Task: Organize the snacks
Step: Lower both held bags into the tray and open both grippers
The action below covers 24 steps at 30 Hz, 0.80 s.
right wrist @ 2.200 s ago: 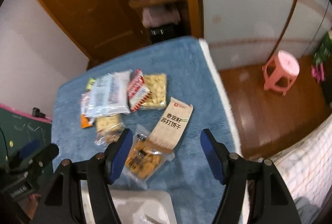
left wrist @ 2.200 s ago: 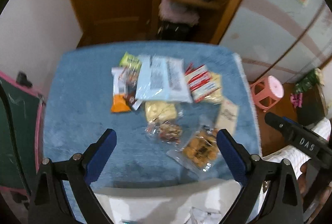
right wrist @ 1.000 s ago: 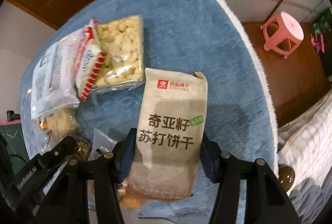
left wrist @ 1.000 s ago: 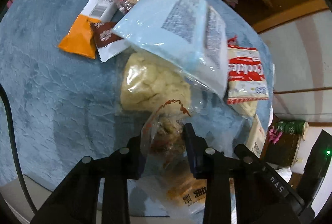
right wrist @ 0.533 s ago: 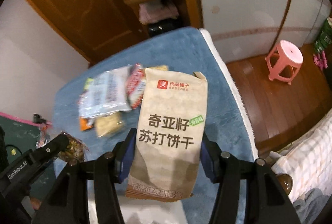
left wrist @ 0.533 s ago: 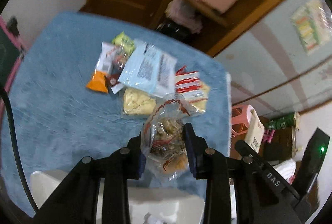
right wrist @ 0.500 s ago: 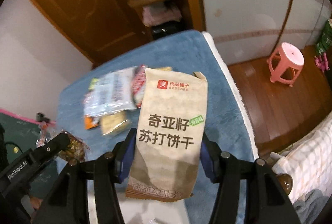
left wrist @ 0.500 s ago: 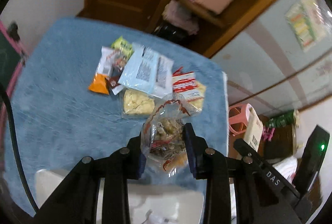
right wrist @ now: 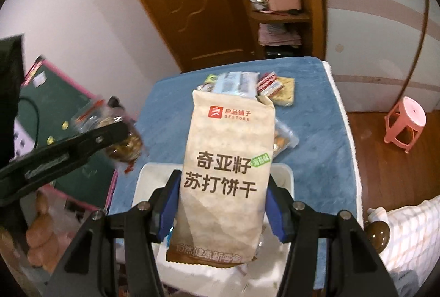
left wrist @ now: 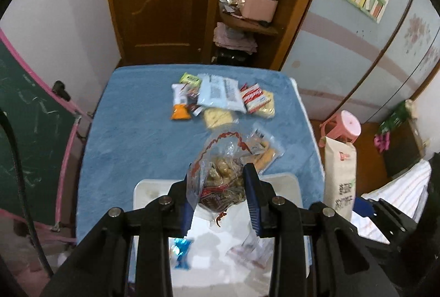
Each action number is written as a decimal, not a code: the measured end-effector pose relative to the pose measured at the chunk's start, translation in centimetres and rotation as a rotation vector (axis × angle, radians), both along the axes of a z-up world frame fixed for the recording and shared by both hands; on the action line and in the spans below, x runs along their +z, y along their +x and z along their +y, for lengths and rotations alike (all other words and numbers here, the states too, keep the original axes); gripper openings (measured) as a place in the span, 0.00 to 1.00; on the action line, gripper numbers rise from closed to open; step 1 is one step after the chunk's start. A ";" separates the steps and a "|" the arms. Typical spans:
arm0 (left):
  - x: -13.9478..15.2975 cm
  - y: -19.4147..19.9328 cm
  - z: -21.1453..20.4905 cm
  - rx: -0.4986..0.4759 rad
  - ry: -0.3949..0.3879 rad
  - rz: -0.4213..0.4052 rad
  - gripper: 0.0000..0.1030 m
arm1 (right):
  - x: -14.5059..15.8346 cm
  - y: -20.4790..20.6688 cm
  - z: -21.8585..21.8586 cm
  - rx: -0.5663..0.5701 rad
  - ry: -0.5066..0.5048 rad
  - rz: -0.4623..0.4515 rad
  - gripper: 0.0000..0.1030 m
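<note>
My left gripper (left wrist: 220,196) is shut on a clear bag of brown snacks (left wrist: 224,176) with red print, held above the near white bin (left wrist: 148,187). My right gripper (right wrist: 220,200) is shut on a tall beige cracker pack (right wrist: 228,168), upright over the same white bin (right wrist: 283,173). In the left wrist view the cracker pack (left wrist: 339,173) shows at the right; in the right wrist view the left gripper and its snack bag (right wrist: 123,137) hang at the left. A heap of snack packets (left wrist: 222,100) lies on the blue table (left wrist: 132,137).
A clear pack of orange biscuits (left wrist: 264,152) lies just beyond the bin. The bin holds white wrappers and a small blue packet (left wrist: 181,253). A pink stool (left wrist: 343,129) stands right of the table, a green board (left wrist: 30,118) on the left, a wooden door and shelves behind.
Both grippers rose from the table and drew back over the white bin, each carrying its packet. The snack heap now looks smaller and farther away.
</note>
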<state>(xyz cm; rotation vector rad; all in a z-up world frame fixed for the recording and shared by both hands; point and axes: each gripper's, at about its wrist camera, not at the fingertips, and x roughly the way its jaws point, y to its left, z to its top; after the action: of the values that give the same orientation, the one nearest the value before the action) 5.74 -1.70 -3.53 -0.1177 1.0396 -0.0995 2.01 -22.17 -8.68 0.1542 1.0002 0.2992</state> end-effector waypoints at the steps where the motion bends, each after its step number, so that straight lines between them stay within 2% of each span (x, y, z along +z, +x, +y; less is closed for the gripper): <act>1: -0.3 -0.5 0.1 0.000 0.013 0.005 0.30 | 0.0 -0.8 0.4 0.009 -0.005 -0.007 0.55; 7: -3.0 -3.8 0.3 -0.013 0.131 0.056 0.30 | -0.9 -4.5 2.5 0.070 -0.015 0.004 0.55; 14: -6.4 -5.7 0.6 -0.019 0.167 0.130 0.30 | -2.4 -5.9 3.2 0.054 -0.047 0.028 0.55; 24: -9.3 -6.4 -0.7 -0.081 0.223 0.175 0.30 | -4.8 -6.2 3.0 0.003 -0.074 0.082 0.56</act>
<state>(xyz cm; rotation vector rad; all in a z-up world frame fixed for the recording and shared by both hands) -0.67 -2.45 -12.81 0.1203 1.2232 -0.0471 -4.18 -19.18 -13.46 0.0982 1.0909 0.2597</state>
